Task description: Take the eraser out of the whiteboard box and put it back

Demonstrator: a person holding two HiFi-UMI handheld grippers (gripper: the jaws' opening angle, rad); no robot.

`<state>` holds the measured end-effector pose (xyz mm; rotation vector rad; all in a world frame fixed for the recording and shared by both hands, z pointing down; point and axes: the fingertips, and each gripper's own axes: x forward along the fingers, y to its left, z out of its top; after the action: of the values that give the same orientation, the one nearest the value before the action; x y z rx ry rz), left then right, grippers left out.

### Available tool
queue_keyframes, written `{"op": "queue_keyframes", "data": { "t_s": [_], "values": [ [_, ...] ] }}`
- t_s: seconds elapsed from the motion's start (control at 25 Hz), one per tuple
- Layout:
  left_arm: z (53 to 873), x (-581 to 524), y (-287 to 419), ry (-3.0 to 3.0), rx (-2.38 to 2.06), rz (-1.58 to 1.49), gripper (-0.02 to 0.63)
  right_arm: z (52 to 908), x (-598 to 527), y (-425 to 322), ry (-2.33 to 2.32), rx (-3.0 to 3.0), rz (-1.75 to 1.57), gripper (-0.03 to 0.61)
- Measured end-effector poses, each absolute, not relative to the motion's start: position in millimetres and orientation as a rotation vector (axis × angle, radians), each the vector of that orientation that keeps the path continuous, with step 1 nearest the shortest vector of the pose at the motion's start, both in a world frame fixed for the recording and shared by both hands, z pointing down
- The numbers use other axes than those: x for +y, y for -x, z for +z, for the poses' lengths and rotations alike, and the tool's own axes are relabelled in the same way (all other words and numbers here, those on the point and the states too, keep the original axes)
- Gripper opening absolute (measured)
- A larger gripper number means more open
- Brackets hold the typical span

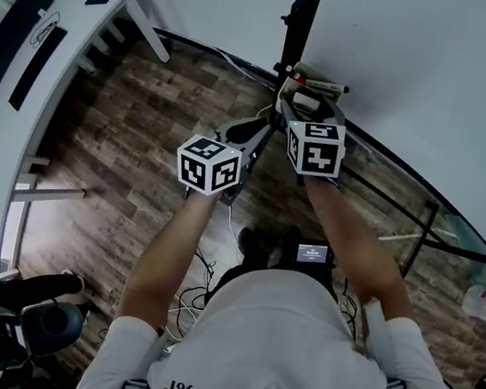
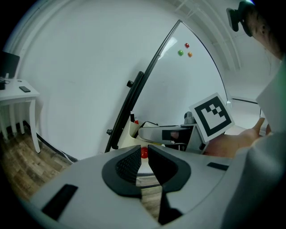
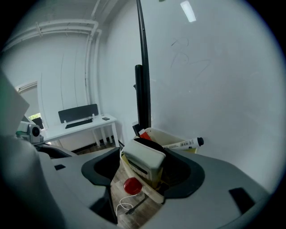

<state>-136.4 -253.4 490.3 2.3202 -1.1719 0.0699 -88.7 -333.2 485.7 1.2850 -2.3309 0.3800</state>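
Observation:
The white block eraser stands tilted at the front of the cream whiteboard box, which hangs at the whiteboard's lower edge. My right gripper straddles it with wide jaws. The eraser leans by the right pad and a gap shows at the left pad. A black-capped marker lies across the box. In the head view the right gripper reaches the box. The left gripper waits just below and to the left. Its jaws are nearly together with nothing between them.
The whiteboard on its black stand fills the right side. A red round piece hangs under the box. A white desk with a keyboard stands behind to the left. Cables lie on the wooden floor.

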Motion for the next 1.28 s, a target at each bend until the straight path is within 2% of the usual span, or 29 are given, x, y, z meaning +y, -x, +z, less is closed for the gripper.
{"op": "queue_keyframes", "data": {
  "t_s": [1.28],
  "values": [
    [482,-242,148,-2.325,-1.15,0.02,0.035,476,-333,79,-1.385,-2.275,0.155,0.278]
  ]
}}
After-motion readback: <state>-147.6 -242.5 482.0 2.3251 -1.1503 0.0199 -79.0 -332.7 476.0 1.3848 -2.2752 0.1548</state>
